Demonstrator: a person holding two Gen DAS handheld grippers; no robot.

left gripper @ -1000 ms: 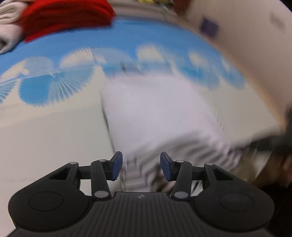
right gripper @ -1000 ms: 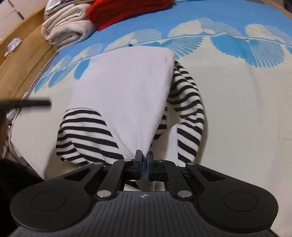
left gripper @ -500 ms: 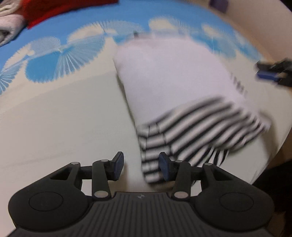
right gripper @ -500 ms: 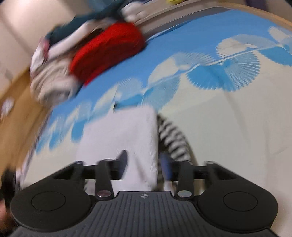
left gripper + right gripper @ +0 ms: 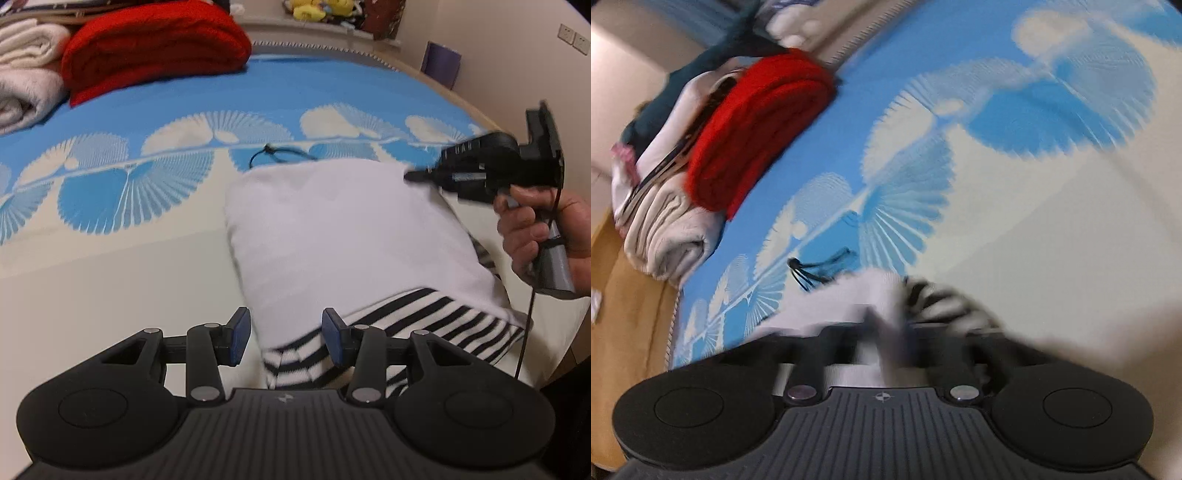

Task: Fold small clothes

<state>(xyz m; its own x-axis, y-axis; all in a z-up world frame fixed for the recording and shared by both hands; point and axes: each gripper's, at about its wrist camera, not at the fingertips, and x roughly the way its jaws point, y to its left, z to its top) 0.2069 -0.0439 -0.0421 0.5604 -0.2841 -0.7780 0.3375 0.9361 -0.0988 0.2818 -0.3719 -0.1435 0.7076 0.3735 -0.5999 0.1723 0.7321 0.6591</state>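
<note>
Since a second ago the right gripper (image 5: 413, 176) has left the near hem of the white top (image 5: 343, 236), which it was pinching, and now reaches over the top's far right corner, while the left gripper (image 5: 282, 341) has kept close to the striped end.

From the left wrist, the white top lies folded on a bedspread (image 5: 110, 258) patterned in blue and cream fans, its black-and-white striped sleeve (image 5: 424, 328) tucked across the near end. The left gripper's blue pads (image 5: 238, 341) stand partly apart with the near left corner of the garment lying between them; they do not press on it, so the gripper is released. On the right a hand (image 5: 543, 229) holds the right gripper by its grey handle, its tip over the far right corner of the top. A thin black cord (image 5: 275, 153) lies on the bedspread just beyond the top's far edge. A folded red blanket (image 5: 155, 48) and a cream blanket (image 5: 26, 74) sit at the far left.

From the right wrist, the picture is tilted and blurred. The right gripper (image 5: 882, 332) is clenched, its fingers together over the white cloth (image 5: 871, 291); whether cloth is caught between them cannot be told. The striped sleeve (image 5: 938, 299) shows just to the right, the cord (image 5: 820, 267) just beyond, the red blanket (image 5: 757, 133) far left.
</note>
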